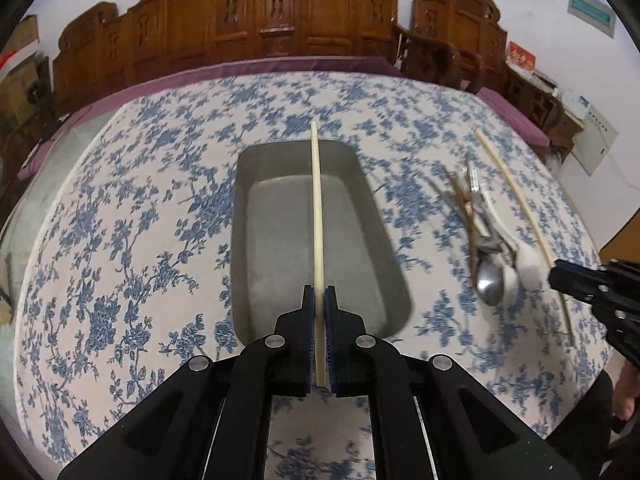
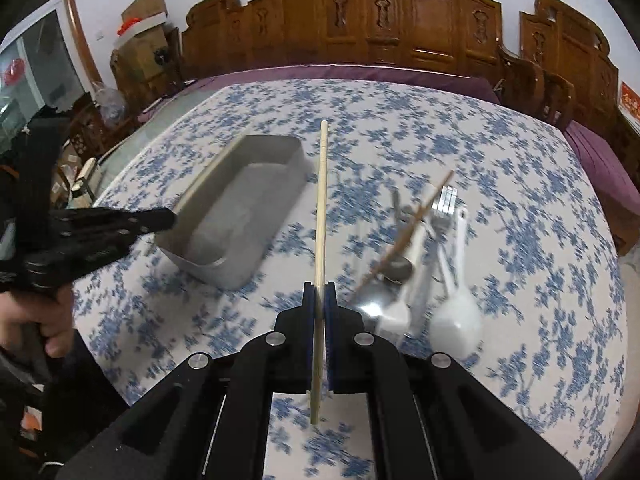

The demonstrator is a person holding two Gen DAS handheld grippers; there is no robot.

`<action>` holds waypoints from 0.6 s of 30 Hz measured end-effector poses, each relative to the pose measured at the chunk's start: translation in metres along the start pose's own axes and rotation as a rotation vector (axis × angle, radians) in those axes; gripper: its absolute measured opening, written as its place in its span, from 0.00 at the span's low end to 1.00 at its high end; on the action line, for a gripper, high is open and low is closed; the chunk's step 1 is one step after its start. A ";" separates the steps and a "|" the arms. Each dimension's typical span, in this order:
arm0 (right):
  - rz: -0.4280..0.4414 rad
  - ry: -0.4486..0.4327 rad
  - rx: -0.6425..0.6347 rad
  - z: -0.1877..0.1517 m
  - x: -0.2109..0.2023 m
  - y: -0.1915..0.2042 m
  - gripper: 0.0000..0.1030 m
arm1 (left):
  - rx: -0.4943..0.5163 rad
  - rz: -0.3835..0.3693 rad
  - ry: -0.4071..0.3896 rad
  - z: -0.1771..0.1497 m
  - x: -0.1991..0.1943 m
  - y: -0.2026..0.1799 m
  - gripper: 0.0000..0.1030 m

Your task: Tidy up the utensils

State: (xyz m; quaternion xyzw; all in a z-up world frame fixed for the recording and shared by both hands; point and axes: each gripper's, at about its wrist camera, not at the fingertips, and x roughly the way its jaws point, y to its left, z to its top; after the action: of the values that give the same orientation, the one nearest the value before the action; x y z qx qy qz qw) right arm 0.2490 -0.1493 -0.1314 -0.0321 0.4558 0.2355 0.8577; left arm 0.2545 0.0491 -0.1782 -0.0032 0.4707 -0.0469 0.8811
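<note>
Over tablecloth (image 1: 120, 220), both grippers clamp chopsticks

Tray (image 1: 362, 216) on the counter (image 1: 132, 208), heap of spoons and forks (image 1: 494, 248) on the counter right of the tray, apart from it, carved chairs (image 1: 280, 12) behind the counter, a chopstick (image 1: 318, 216) above the tray, lengthwise.
</note>
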 end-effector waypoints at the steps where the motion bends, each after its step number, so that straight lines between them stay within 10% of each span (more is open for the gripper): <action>1: 0.003 0.001 0.000 0.001 0.001 0.003 0.05 | -0.001 0.001 0.008 0.001 0.003 0.002 0.04; 18: 0.029 0.023 -0.023 0.023 0.023 0.033 0.06 | 0.005 -0.008 0.029 0.016 0.025 0.015 0.04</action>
State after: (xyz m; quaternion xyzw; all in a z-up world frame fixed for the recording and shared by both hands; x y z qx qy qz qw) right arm 0.2632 -0.1047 -0.1313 -0.0381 0.4634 0.2528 0.8485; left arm 0.2832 0.0608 -0.1910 -0.0020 0.4833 -0.0514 0.8740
